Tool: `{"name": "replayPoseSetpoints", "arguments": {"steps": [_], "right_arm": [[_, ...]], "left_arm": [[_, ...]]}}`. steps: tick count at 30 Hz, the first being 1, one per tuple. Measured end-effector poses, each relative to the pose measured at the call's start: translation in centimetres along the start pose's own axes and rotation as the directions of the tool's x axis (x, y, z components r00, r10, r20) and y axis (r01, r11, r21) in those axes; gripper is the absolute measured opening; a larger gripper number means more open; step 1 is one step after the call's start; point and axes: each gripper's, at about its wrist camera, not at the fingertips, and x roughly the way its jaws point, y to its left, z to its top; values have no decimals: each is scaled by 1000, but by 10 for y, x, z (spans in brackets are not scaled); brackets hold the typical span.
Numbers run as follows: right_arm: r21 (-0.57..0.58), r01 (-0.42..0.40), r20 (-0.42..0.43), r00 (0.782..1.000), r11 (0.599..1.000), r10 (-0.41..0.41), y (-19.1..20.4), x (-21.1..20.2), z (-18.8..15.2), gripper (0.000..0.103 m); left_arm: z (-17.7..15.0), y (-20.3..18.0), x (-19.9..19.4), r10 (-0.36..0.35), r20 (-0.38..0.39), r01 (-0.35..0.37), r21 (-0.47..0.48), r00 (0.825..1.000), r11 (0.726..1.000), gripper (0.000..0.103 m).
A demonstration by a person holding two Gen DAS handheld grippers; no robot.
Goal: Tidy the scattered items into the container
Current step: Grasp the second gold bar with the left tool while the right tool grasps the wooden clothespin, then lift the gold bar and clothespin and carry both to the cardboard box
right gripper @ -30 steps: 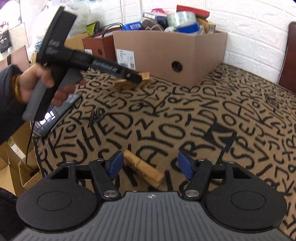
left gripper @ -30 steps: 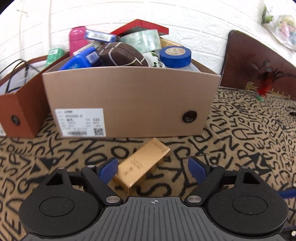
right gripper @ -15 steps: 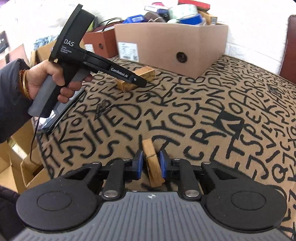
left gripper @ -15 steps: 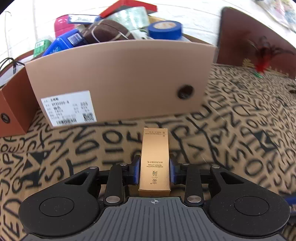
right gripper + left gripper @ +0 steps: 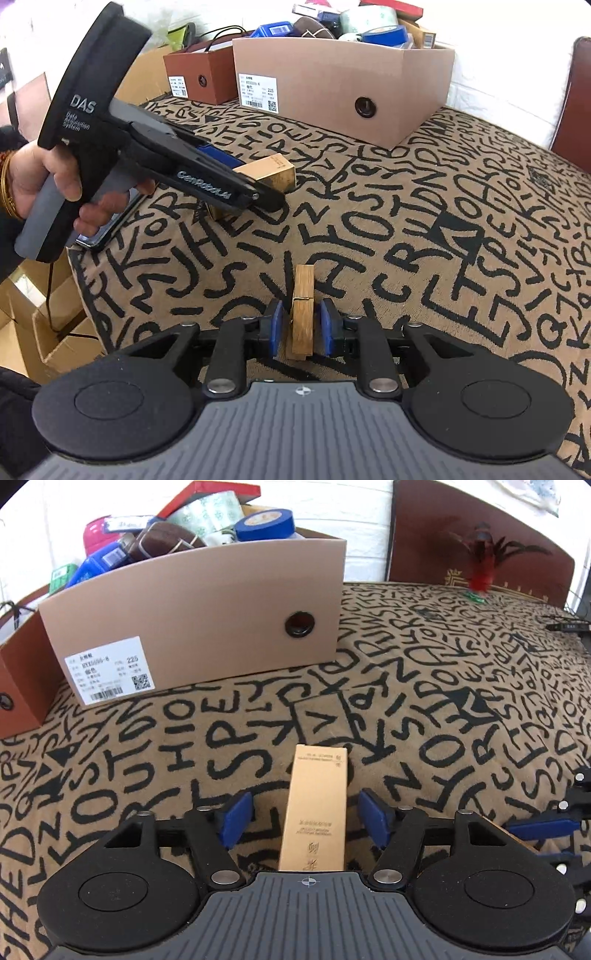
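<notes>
1. The left gripper (image 5: 303, 818) points down at the lettered cloth (image 5: 461, 709); its jaws have just been opening, and the blue pads (image 5: 233, 818) stand clear of the gold box (image 5: 316, 808) on both sides.
2. The gold box lies flat on the cloth between those pads, its long side running away from the camera, touching neither of them. It is released, not gripped.
3. In the right wrist view a hand (image 5: 40, 181) holds the left gripper by its grey handle, and the gold box shows just past its tip.
4. The right gripper (image 5: 302, 326) is clenched on a wooden peg (image 5: 303, 310): both blue pads press its sides, and the peg stands on edge, its far end resting on the cloth.
5. The carton (image 5: 207, 627), the container, stands at the back of the cloth, near the white wall, well apart from both the gold box and the peg.
6. It is heaped above its rim: a blue tape roll (image 5: 266, 524), a clear tape roll (image 5: 207, 513), a brown pouch (image 5: 162, 544) and a pink tin (image 5: 98, 535) show on top.
7. A brown box (image 5: 201, 75) stands just beside the carton on its left.
</notes>
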Motion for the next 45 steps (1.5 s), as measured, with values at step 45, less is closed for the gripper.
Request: {"name": "replayPoseSetpoints", "arguments": {"steps": [45], "right_arm": [[108,62,362,927,992,-97,-75,17,258,15]], "left_arm": [[212,92,-23,95,251,-37,-225,963,974,28]]}}
